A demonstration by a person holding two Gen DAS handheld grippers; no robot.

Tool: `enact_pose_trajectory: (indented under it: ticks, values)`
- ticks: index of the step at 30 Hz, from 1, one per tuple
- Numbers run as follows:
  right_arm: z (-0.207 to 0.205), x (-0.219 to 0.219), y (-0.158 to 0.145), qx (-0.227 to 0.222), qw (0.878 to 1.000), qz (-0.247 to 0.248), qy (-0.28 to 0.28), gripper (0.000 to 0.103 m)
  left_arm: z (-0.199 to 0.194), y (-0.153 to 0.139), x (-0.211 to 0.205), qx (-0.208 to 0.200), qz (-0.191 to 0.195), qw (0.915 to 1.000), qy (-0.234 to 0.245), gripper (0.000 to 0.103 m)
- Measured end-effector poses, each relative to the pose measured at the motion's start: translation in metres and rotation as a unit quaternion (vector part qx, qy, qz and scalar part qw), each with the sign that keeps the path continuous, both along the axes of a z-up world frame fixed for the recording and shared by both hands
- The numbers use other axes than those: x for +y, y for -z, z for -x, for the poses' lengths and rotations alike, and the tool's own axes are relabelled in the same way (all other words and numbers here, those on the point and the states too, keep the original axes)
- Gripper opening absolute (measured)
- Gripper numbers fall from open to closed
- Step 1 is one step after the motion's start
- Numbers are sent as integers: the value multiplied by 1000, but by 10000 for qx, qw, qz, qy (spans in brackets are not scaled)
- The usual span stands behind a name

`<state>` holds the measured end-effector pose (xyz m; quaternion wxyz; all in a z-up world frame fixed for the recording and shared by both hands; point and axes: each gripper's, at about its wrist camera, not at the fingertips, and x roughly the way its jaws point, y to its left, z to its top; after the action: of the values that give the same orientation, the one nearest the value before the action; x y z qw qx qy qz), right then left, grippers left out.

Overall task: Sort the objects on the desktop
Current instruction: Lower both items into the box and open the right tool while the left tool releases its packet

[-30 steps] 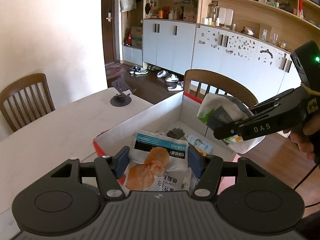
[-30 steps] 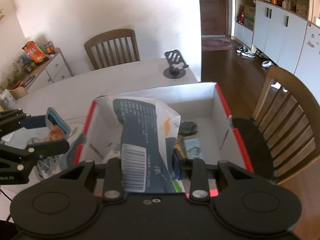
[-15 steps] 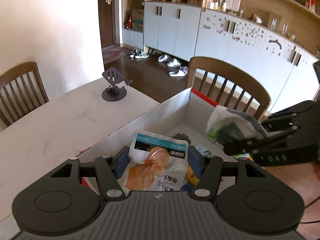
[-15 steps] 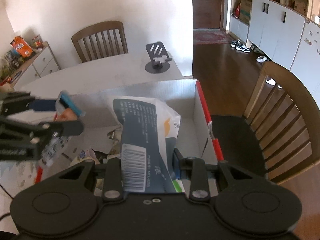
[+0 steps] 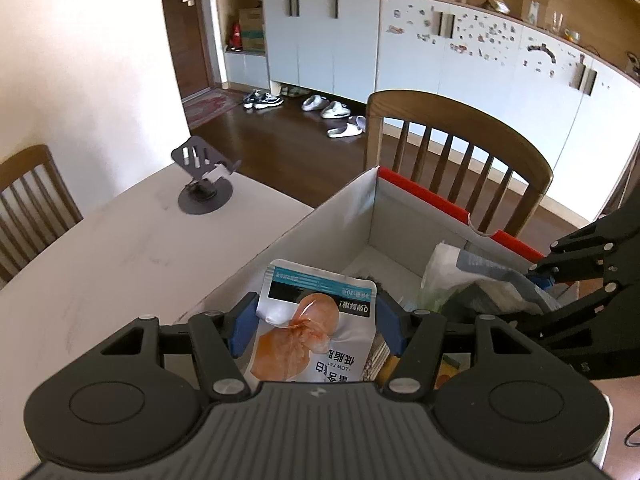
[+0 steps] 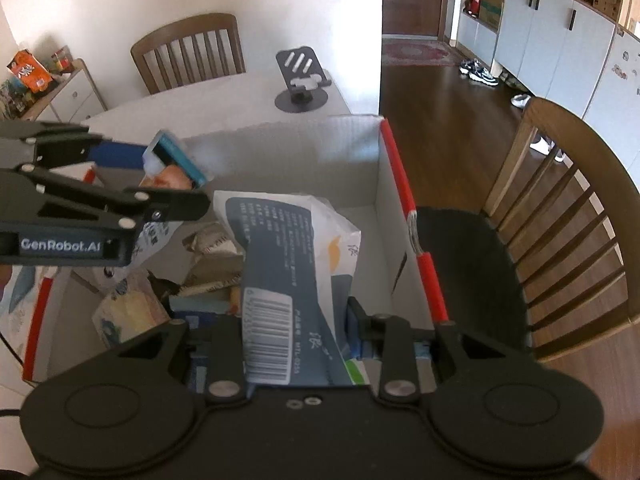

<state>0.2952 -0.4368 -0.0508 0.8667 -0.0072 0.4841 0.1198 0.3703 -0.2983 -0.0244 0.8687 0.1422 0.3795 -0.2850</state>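
Your left tool (image 5: 318, 322) pinches a white chicken-print snack pouch (image 5: 316, 328), right tool (image 6: 298, 330) a navy-white barcoded packet (image 6: 288, 280), both over the part-filled red-rimmed cardboard box (image 6: 394, 168) at 12 o'clock; release remains.

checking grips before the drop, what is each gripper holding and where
Left gripper clamps the chicken snack pouch by its side edges; right gripper pinches the grey-blue packet at its barcode end.

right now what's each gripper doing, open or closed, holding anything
Left gripper: closed on the silver snack pouch, over the cardboard box.
Right gripper: closed on the dark blue and white packet, over the same box.
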Motion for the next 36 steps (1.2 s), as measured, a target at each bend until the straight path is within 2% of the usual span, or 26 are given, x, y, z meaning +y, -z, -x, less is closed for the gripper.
enact_pose_trajectory:
  ticks: [3,10,18,23,25,33,34,36]
  values:
    - [-3,-2,4,62,10000,3,35,32,-7,8,-4,73,-100,9999,8,61]
    - [-5,-2,16,267,9996,17,-8,33,-11,33,-1,548,-165,9983,-69,62]
    - [-4,3,20,350,9993,8,-113,37,-8,44,5,829,-189,9963,-85,64]
    - [-3,4,19,372,9992,1,-145,43,-7,45,8,897,-135,9958,-123,66]
    - [-3,4,18,360,9992,11,-149,48,-6,45,8,931,-132,9955,-91,72]
    - [2,4,11,264,9995,74,-180,49,1,37,16,827,-23,9964,-199,76]
    - [3,3,10,244,9995,71,-181,50,2,35,17,820,-7,9964,-219,77]
    - [5,1,7,192,9997,71,-165,61,4,31,19,790,35,9966,-250,79]
